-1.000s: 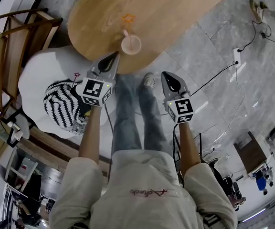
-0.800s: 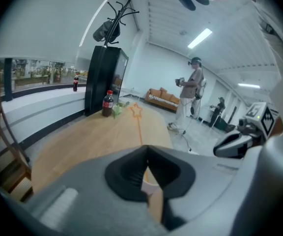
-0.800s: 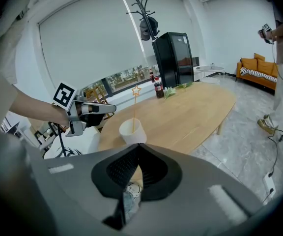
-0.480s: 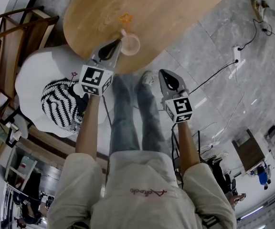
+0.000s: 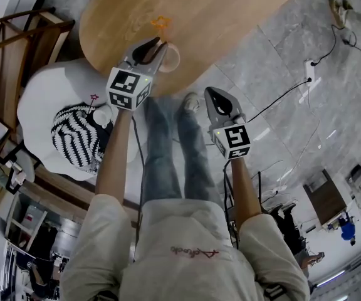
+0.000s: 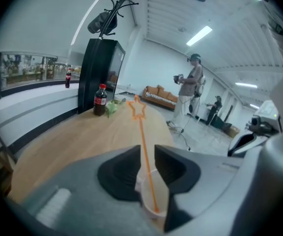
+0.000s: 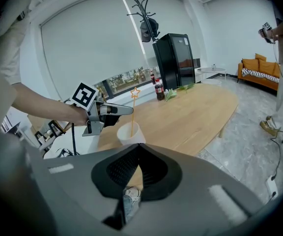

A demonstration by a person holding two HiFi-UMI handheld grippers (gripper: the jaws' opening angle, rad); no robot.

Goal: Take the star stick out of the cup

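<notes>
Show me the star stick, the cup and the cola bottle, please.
star stick (image 6: pixel 144 144): left gripper view, on its orange shaft.
cup (image 7: pixel 130 134): right gripper view, on its white outer wall.
cola bottle (image 6: pixel 99 102): left gripper view, on its dark body.

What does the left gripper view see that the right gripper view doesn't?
Only the left gripper view looks into the cup, where the star stick rises between the left tongs' parted jaws. Only the right gripper view shows those tongs from outside with their marker cube, and the right tongs shut. Both show the wooden table and cola bottle.
</notes>
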